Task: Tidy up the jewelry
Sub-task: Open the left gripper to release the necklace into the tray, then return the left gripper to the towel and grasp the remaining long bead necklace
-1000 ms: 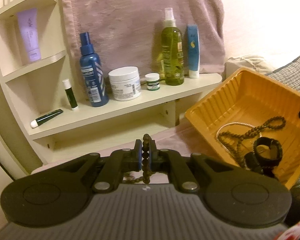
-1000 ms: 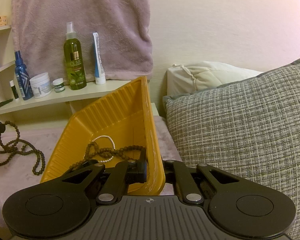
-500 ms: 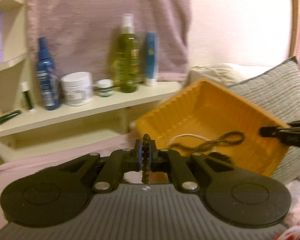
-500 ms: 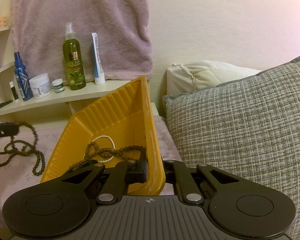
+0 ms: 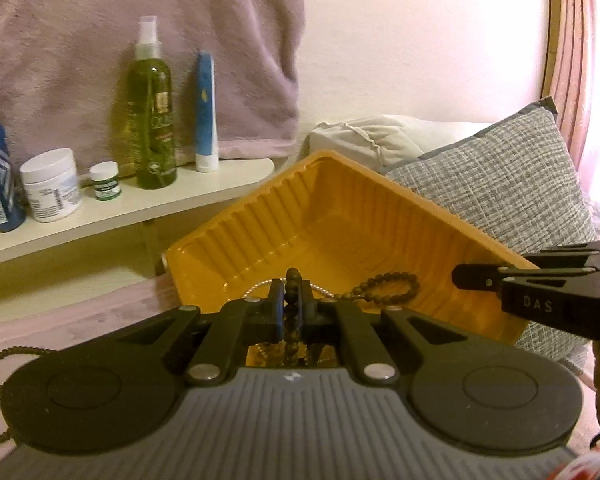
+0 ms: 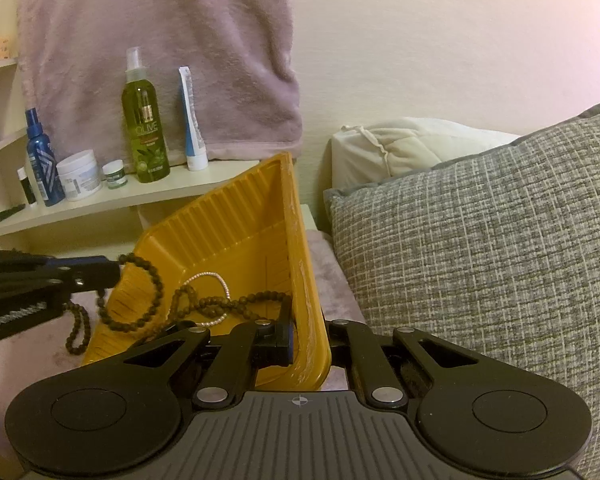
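Cream wall fills the background in both views, with a mauve towel (image 6: 156, 56) hanging in the upper left of the frame above a pale shelf (image 6: 132, 204). On that shelf stand a green spray bottle (image 6: 145, 128), a blue-and-white tube (image 6: 192, 120), a dark blue bottle (image 6: 40, 160), a white jar (image 6: 79, 175) and a smaller green-banded jar (image 6: 114, 175). A grey woven cushion (image 6: 480, 240) takes up the right side, with a cream pillow (image 6: 400, 144) behind it.

Centre frame, a yellow ribbed tray (image 6: 228, 232) is tipped up on the mauve bedcover (image 6: 332, 280). The right gripper (image 6: 310, 340) is clamped on the tray's near right wall, one finger inside and one outside; in the left wrist view it enters from the right edge (image 5: 476, 278). Inside the tray lie a dark bead strand (image 6: 228, 304) and a thin pearl chain (image 6: 212, 280), partly overlapping.

The left gripper (image 5: 293, 312) is closed on a brown bead necklace (image 5: 292, 280), the beads pinched between its fingers and rising just above the tips. In the right wrist view it comes in from the left edge (image 6: 108, 274), at the tray's left rim, and the necklace (image 6: 148, 276) loops from it over that rim into the tray, while the rest hangs down outside onto the bedcover at lower left. In the left wrist view more of this strand trails at the lower left edge.
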Action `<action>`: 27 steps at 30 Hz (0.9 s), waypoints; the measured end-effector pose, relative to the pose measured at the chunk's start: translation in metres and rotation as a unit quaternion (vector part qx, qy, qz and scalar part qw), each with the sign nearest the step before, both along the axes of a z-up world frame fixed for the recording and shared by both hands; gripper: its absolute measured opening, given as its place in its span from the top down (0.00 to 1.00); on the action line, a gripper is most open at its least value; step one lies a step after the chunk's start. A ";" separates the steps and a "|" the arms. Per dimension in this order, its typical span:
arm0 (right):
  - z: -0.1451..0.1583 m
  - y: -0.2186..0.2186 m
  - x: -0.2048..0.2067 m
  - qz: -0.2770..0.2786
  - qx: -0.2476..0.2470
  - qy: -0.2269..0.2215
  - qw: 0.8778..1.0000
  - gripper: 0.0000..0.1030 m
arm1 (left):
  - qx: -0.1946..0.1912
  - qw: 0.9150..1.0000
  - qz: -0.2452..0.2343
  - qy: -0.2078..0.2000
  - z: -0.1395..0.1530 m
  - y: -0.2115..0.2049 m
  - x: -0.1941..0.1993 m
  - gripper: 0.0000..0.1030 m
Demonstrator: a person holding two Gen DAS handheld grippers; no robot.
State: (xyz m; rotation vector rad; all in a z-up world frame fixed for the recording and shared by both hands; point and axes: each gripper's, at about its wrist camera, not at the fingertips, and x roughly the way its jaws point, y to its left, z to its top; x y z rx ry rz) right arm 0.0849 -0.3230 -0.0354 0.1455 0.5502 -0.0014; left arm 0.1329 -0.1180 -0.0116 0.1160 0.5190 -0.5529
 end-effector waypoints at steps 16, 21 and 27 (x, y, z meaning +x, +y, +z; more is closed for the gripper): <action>0.000 0.000 -0.001 0.000 0.002 0.001 1.000 0.93 | 0.002 0.999 0.052 -0.002 -0.008 0.036 -0.003 0.77; 0.000 0.000 -0.001 0.000 0.002 0.001 1.000 0.93 | 0.014 0.995 0.102 -0.005 -0.015 0.077 -0.009 0.77; 0.000 0.000 -0.001 -0.001 -0.002 0.001 1.000 0.93 | 0.048 0.984 0.174 -0.002 -0.031 0.138 -0.014 0.77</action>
